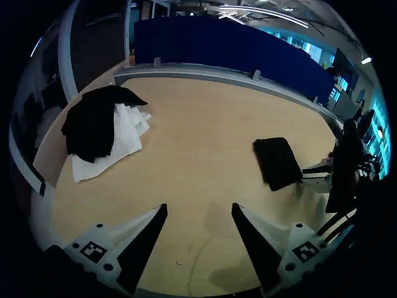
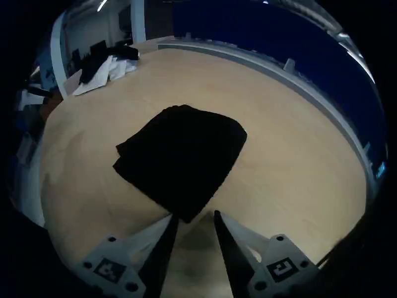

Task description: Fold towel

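Seemingly soft, light and limp, the folded black towel [image 2: 183, 159] lies on the wooden table [image 2: 297, 164] — best pinched at its near corner, just at the narrowly parted right gripper [image 2: 193, 214]; the left gripper [image 1: 198, 206] gapes wide.

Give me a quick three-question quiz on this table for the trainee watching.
1. True or false: the left tool is open, over bare table.
2. The folded black towel lies: A) in a basket; B) flat on the table in front of the right tool; C) hanging off the edge.
3. What colours are the cloths in the pile?
Key: 1 true; 2 B; 3 black and white.
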